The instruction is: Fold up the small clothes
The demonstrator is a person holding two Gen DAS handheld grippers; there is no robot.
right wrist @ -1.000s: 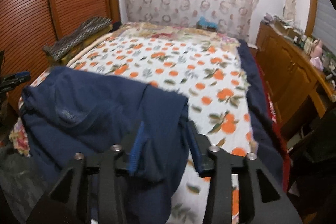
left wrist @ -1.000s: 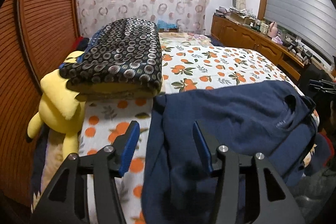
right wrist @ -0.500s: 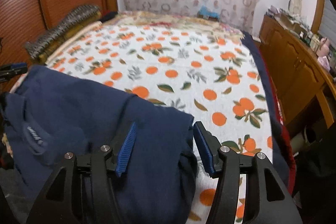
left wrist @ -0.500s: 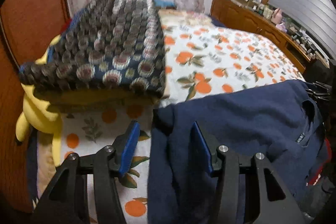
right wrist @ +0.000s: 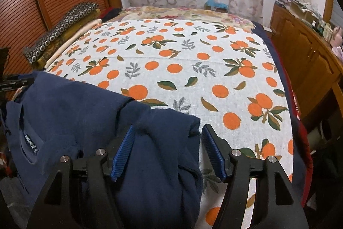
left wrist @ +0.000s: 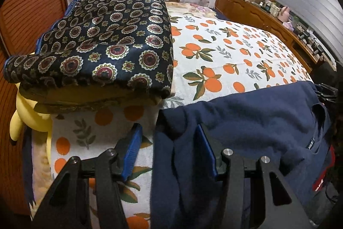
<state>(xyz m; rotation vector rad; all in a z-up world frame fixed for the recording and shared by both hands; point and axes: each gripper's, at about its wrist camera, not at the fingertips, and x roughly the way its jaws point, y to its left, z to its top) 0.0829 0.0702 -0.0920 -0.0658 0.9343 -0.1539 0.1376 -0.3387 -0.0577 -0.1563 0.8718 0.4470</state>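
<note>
1. The navy sweater (left wrist: 246,121) lies spread on the bed (right wrist: 193,70), at its near edge, collar and label facing up

2. Left hand-held gripper (left wrist: 169,151): jaws parted, the sweater's left edge between them; the left pad is clear of the cloth, so no grip is judged to be made

3. Right hand-held gripper (right wrist: 167,153): jaws have just been opening; the sweater's right sleeve fold sits between them, released

4. Judged step: garment laid out, first fold not yet begun

5. Next move calls for closing on both side edges evenly, then carrying them across without dragging the cloth
</note>
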